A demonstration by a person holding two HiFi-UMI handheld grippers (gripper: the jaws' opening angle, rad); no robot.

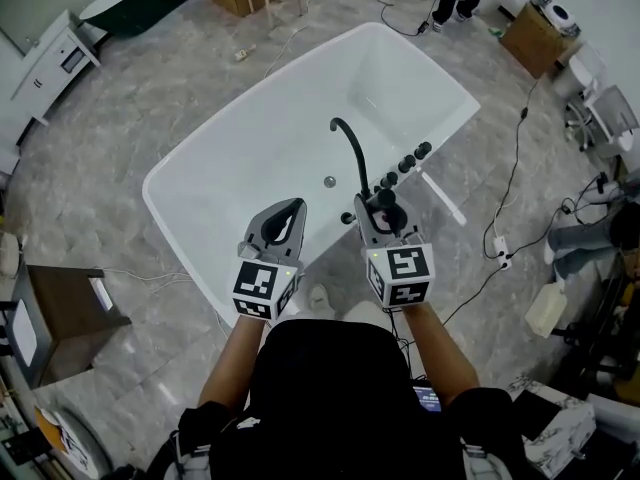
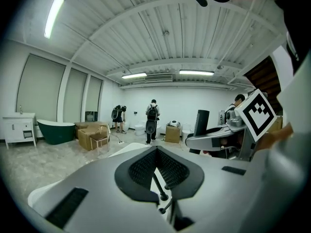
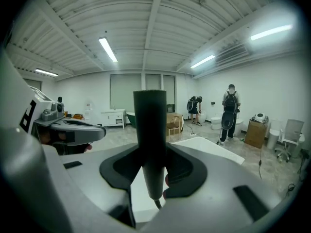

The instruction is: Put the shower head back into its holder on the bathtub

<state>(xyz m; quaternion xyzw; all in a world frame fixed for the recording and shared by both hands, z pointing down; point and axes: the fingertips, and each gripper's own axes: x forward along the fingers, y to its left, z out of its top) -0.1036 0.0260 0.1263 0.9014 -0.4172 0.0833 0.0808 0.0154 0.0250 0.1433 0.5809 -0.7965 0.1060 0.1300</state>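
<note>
In the head view the white bathtub [image 1: 250, 158] lies ahead, with a black curved spout [image 1: 350, 146] and a row of black knobs [image 1: 407, 162] on its near rim. My right gripper [image 1: 372, 211] is shut on the black shower head [image 1: 387, 212], held just above that rim beside a small black fitting [image 1: 347, 218]. In the right gripper view the shower head handle [image 3: 150, 130] stands upright between the pads of the right gripper [image 3: 151, 166]. My left gripper [image 1: 289, 211] hovers over the tub's near edge. Its pads [image 2: 146, 168] meet with nothing between them.
A white bar [image 1: 441, 197] lies across the tub rim to the right of the knobs. Cables [image 1: 510, 183] run over the marble floor on the right. A brown box [image 1: 70, 308] stands at the left. People [image 3: 229, 113] stand by cardboard boxes [image 2: 90, 135] beyond the tub.
</note>
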